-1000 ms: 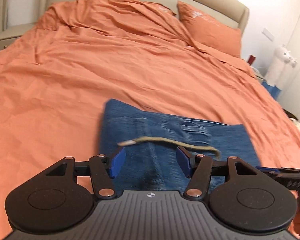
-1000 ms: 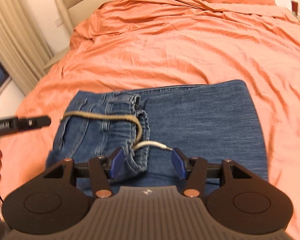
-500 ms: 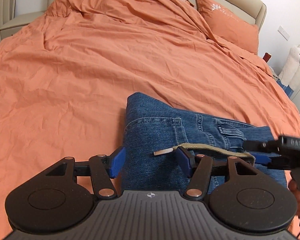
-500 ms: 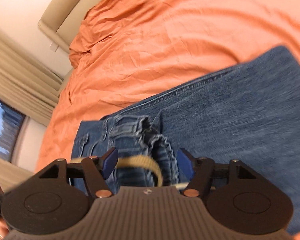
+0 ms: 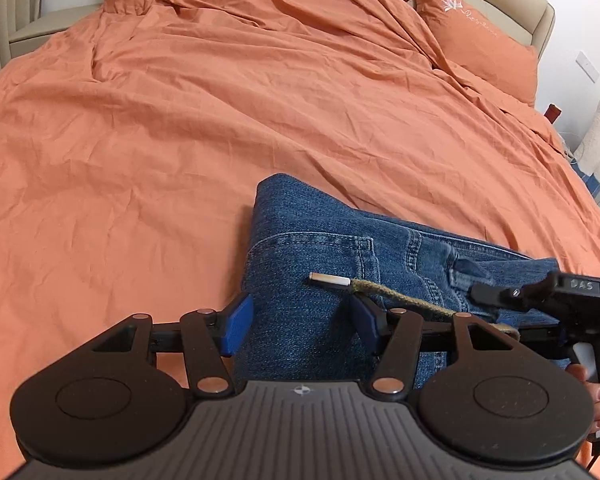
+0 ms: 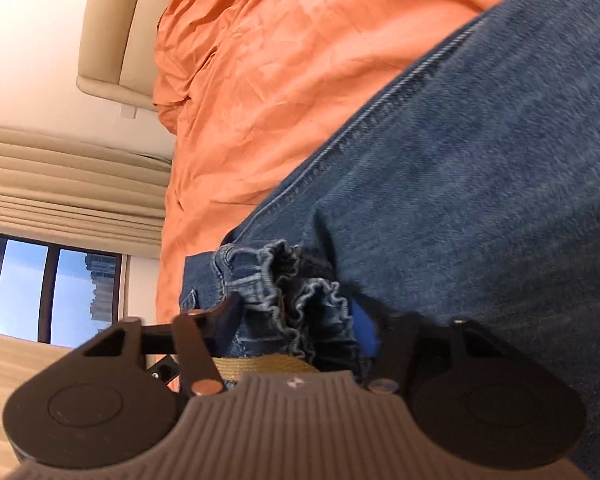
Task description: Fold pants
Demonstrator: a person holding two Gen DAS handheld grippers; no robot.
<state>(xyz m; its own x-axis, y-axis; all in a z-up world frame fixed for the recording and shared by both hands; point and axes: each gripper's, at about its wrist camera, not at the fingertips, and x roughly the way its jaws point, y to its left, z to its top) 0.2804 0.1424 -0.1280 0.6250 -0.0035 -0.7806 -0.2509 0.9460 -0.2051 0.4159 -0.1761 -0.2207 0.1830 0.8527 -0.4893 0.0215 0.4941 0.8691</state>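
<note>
Two grippers work over folded blue jeans (image 5: 308,280) lying on the orange bed cover (image 5: 180,140) at the near side of the bed. The left gripper (image 5: 300,320) hangs spread wide just above the jeans' near left corner, its blue pads (image 5: 236,322) apart and clasping nothing; a tan drawstring (image 5: 400,300) with a white tip lies across the denim just beyond the right pad. The right gripper (image 6: 296,320), rolled sideways, has just been closing its jaws, and the ruffled elastic waistband (image 6: 296,292) is bunched between them, pinched by the pads. Farther right in the left view, that gripper's black body (image 5: 540,292) reaches in over the waistband end.
</note>
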